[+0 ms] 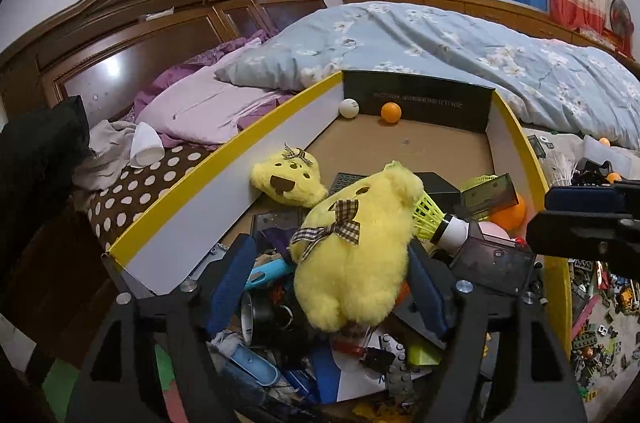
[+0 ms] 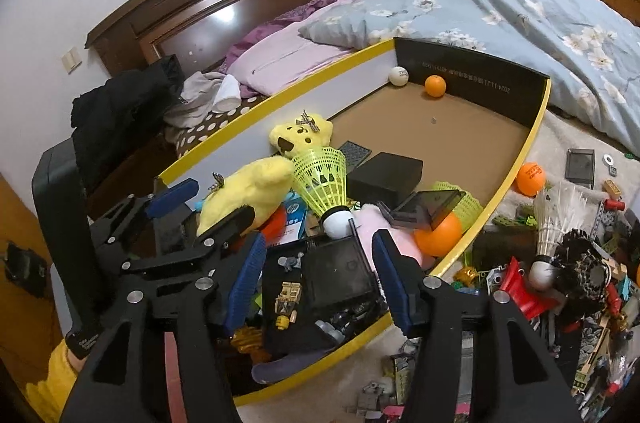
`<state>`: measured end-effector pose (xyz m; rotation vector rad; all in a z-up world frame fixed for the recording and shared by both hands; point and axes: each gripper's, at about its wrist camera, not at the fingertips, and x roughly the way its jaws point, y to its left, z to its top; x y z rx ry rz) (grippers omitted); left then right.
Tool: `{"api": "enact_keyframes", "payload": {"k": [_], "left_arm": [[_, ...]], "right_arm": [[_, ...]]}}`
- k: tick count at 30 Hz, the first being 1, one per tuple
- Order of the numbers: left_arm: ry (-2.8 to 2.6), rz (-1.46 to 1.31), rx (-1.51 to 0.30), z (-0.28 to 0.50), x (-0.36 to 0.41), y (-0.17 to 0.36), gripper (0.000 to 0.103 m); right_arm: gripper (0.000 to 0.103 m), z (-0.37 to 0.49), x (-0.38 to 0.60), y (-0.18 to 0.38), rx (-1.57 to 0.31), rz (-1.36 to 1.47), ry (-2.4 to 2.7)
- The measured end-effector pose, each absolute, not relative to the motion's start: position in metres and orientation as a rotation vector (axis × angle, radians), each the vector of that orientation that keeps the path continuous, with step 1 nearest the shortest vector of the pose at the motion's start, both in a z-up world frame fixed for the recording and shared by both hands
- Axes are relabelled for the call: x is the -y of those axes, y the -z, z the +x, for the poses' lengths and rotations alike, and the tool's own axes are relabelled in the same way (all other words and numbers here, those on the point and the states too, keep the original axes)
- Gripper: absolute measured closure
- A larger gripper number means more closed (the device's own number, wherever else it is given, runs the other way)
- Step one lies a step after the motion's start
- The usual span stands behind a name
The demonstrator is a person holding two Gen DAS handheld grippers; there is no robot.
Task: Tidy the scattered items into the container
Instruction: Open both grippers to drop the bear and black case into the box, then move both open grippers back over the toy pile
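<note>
My left claw (image 1: 326, 287) hangs over the container (image 1: 176, 179), pads spread wide, and the yellow plush body (image 1: 356, 251) sits between them. I can't tell whether either pad touches the fur, but nothing is squeezed. It looks freshly dropped on the heap, so my judgement is that this step is a release. The way to do it well is to lift straight up with the pads apart so the pile fur and the checked ribbon bow (image 1: 340, 223) don't snag on the ribbed blue pads (image 1: 230, 287).

At ten o'clock from the body, a second yellow plush head (image 1: 288, 179) leans on the smooth white inner wall. Far back at twelve o'clock, a white ball (image 1: 349, 108) and an orange ball (image 1: 391, 112) rest on the bare brown cardboard floor. They are hard, round and likely to roll.

My right claw (image 2: 320, 279) is also spread and holding nothing, poised above a dark square tray (image 2: 340, 275) in the near corner. At twelve o'clock from it stands a neon-green shuttlecock (image 2: 322, 179), its mesh plastic skirt flared upward and its white cork nose down.

Outside the yellow rim, at three o'clock on the bed, the scatter waits: a white feather shuttlecock (image 2: 550, 223), an orange ball outside (image 2: 530, 177) and small hard bricks. I would pinch that feathered one at the cork, never by the brittle feathers.
</note>
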<state>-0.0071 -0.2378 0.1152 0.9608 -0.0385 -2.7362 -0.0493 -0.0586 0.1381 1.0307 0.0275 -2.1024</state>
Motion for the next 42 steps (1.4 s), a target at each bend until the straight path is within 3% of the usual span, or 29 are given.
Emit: {"api": "enact_keyframes", "payload": {"k": [18,42], "left_arm": [[2.865,0.906,0.046,0.012,0.19,-0.144,0.028],[3.194,1.071,0.188,0.02,0.026,-0.13,0.028]], "right_arm": [[0.047,-0.022,-0.001,-0.152,0.075,0.979,2.145],[0.047,-0.004,-0.226,-0.133,0.334,1.086,2.509]]}}
